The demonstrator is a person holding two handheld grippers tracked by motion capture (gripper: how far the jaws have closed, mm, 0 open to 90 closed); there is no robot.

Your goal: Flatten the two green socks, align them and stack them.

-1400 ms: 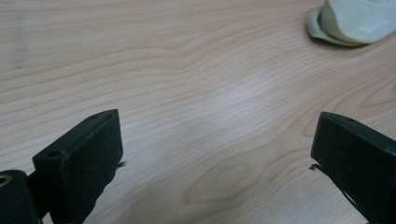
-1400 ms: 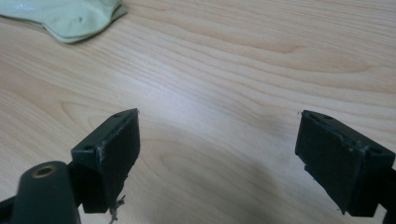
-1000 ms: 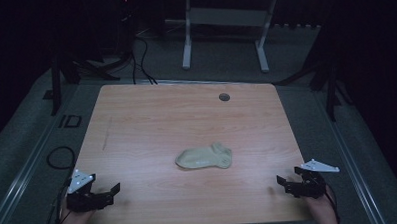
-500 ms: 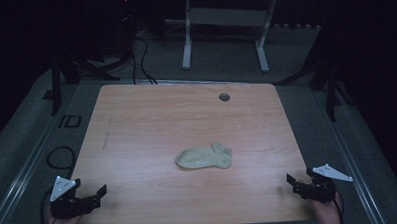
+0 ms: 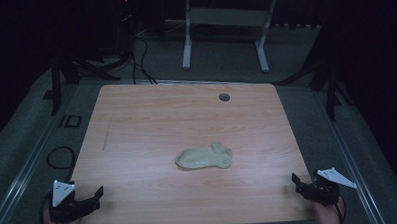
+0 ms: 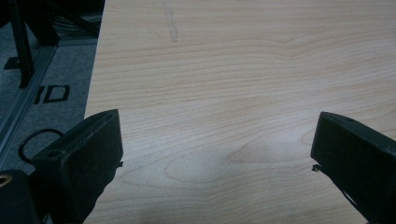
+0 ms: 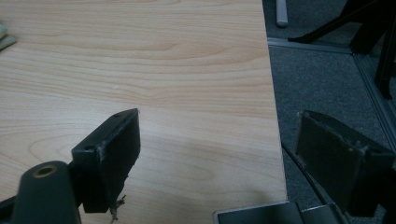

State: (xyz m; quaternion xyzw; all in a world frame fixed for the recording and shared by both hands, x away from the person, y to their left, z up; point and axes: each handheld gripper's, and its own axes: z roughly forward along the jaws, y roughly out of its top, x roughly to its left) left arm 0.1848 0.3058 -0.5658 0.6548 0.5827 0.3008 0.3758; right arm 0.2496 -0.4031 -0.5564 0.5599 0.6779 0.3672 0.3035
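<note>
Both claws have been pulled back toward the near edge since the earlier frames, and the sock point(image 5: 204, 157) has stayed where it was. The left claw point(image 5: 92, 197) is held at the near left corner of the counter point(image 5: 151, 118), and its jaws are spread wide with nothing between them. The right claw point(image 5: 298, 181) is held at the near right corner, also wide open and empty. The sock is seen lying flat near the middle of the counter, well apart from both claws. No pick-up seems to have been started yet, so a reach in toward the sock is likely called for next. The sock looks soft and floppy, pale green-tan, with a ribbed cuff. The counter is smooth, light wood with fine grain lines.
</note>
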